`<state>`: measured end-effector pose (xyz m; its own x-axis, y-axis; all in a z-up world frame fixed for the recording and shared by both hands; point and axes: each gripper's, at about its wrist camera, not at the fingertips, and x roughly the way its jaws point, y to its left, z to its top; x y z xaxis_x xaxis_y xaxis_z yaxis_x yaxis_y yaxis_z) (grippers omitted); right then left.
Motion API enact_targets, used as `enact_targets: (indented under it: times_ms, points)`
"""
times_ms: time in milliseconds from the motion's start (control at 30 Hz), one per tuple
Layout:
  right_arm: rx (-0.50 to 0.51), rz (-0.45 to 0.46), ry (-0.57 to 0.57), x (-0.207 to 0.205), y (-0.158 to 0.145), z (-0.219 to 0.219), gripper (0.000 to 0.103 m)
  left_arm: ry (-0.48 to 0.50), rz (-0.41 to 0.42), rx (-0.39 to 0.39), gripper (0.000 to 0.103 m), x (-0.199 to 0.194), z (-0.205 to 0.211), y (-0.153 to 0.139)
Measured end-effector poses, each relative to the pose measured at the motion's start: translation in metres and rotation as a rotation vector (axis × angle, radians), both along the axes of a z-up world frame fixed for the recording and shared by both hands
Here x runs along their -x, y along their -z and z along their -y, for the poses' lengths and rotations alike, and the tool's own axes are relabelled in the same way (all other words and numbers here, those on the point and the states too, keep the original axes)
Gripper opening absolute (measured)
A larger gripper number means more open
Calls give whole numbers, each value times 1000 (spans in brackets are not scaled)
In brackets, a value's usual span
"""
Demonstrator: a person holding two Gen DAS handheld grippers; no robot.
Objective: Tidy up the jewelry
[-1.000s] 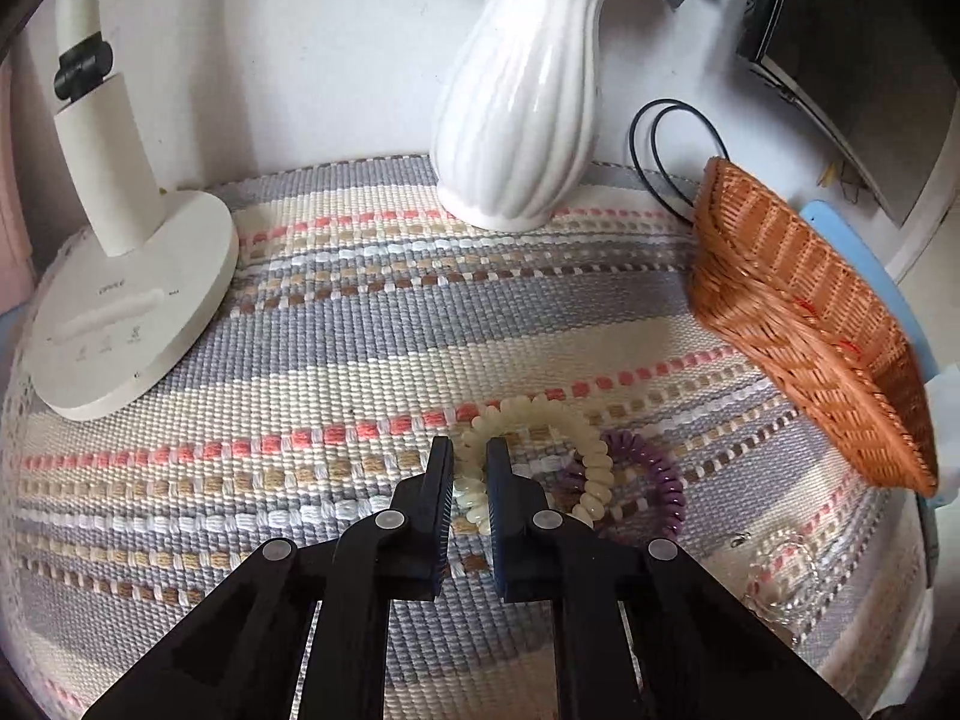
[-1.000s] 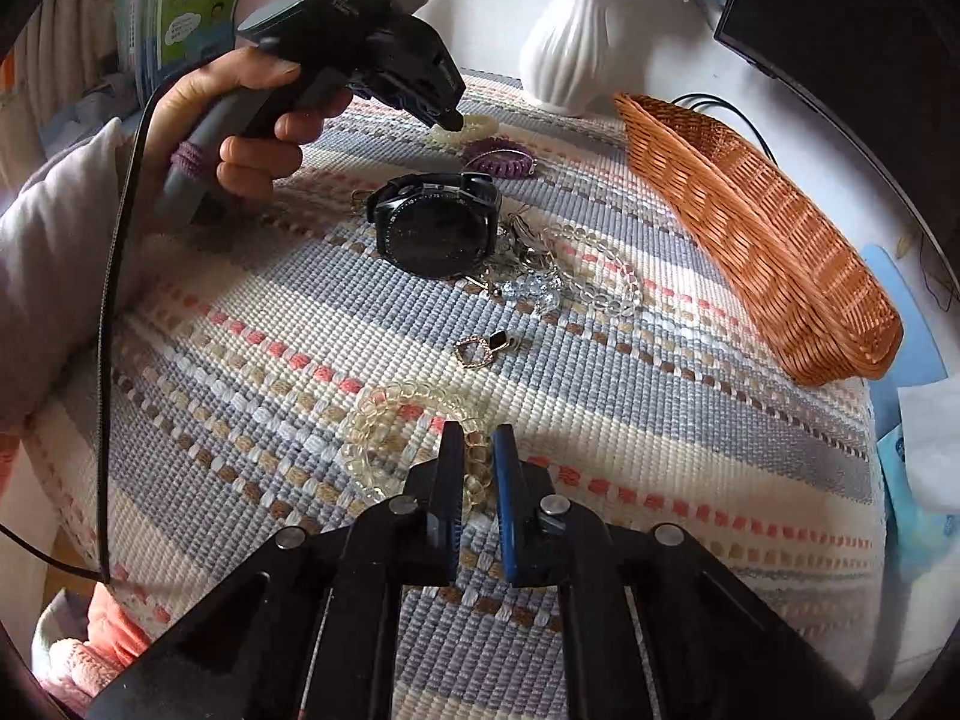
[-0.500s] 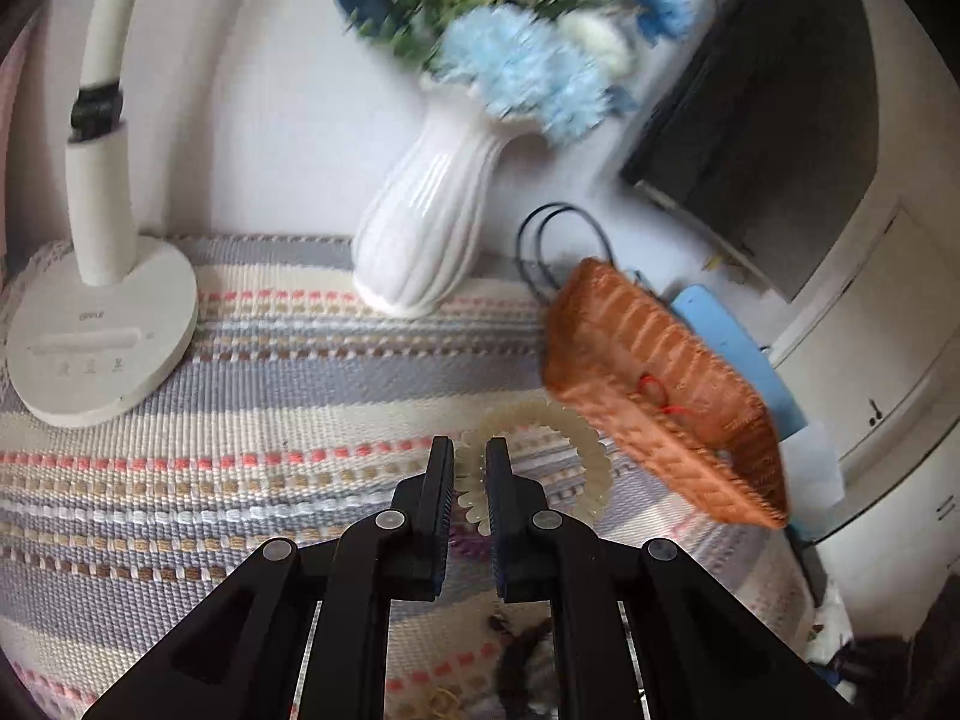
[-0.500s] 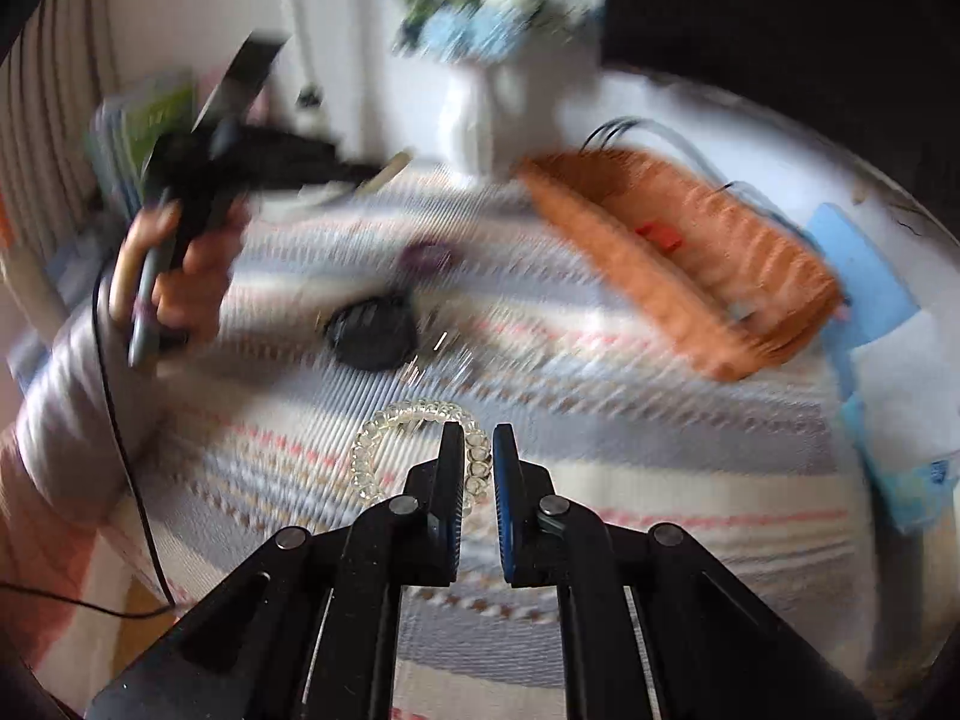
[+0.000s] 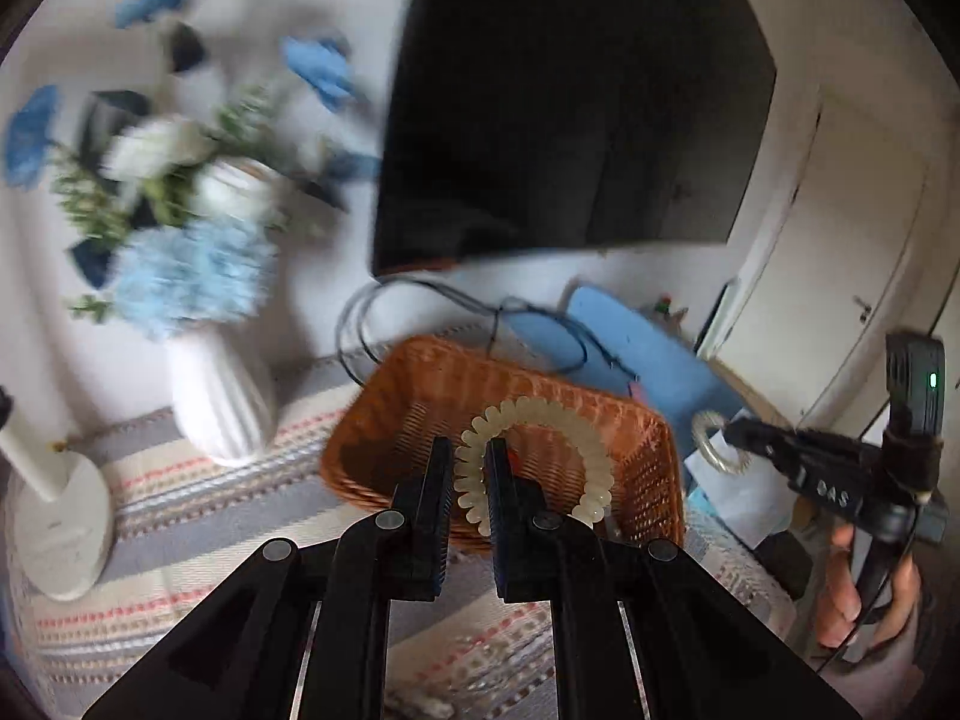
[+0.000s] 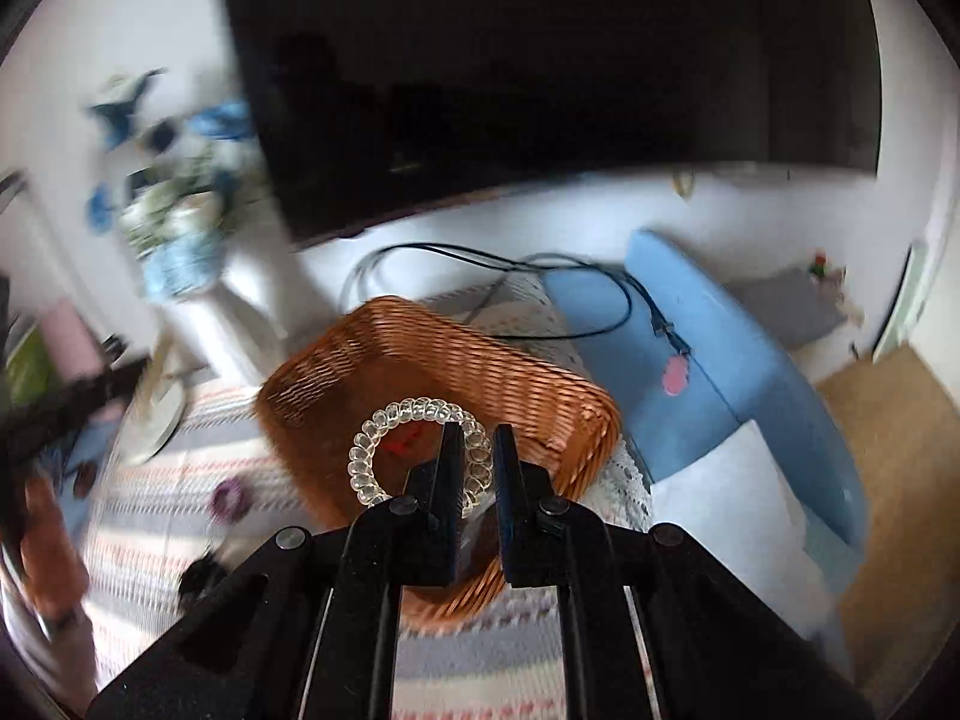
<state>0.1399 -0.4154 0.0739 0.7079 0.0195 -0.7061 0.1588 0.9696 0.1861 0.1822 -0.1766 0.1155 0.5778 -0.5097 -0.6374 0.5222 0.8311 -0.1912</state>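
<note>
My left gripper (image 5: 468,468) is shut on a cream spiral hair tie (image 5: 540,420) and holds it in the air over the brown wicker basket (image 5: 420,384). My right gripper (image 6: 479,456) is shut on a clear spiral hair tie (image 6: 390,420) and holds it above the same basket (image 6: 420,354). The right gripper with its clear tie also shows at the right of the left wrist view (image 5: 729,441). A purple hair tie (image 6: 231,498) lies on the striped mat left of the basket.
A white vase (image 5: 219,402) with blue and white flowers stands left of the basket. A white lamp base (image 5: 60,528) is at the far left. A black screen (image 5: 570,108) hangs behind. Black cables (image 6: 510,264) and a blue pad (image 6: 720,360) lie to the right.
Both grippers lifted their hair ties off the striped mat and swung right, to above the wicker basket. The views are blurred by the motion.
</note>
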Motion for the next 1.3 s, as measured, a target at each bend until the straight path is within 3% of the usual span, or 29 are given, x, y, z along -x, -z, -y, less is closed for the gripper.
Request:
enact_targets:
  times_ms: [200,300,500,567,600,633,967,1100,1300]
  points:
    - [-68,-108,-12,-45,53,15,11,57,-107,-183,11,-25,88,70]
    - [-65,-130,-16,-52,65,16,11,75,-144,-217,11,-29,110,93]
    - [-85,-140,-24,-52,72,20,13,97,-147,-260,12,-23,123,103]
    - [-108,-135,-30,-47,68,23,15,88,-153,-254,25,-19,117,97]
    - [-105,-132,-28,-44,65,23,15,83,-147,-245,35,-19,112,93]
    - [-94,-127,-25,-39,61,22,15,73,-123,-233,36,-15,105,85]
    - [-47,-29,-83,20,-3,-24,16,-35,-13,-106,37,35,8,9]
    - [-58,21,-132,45,-23,-55,31,-72,12,-20,37,59,-53,-16]
    - [-69,25,-233,72,-16,-110,32,-137,-6,92,37,80,-131,-11]
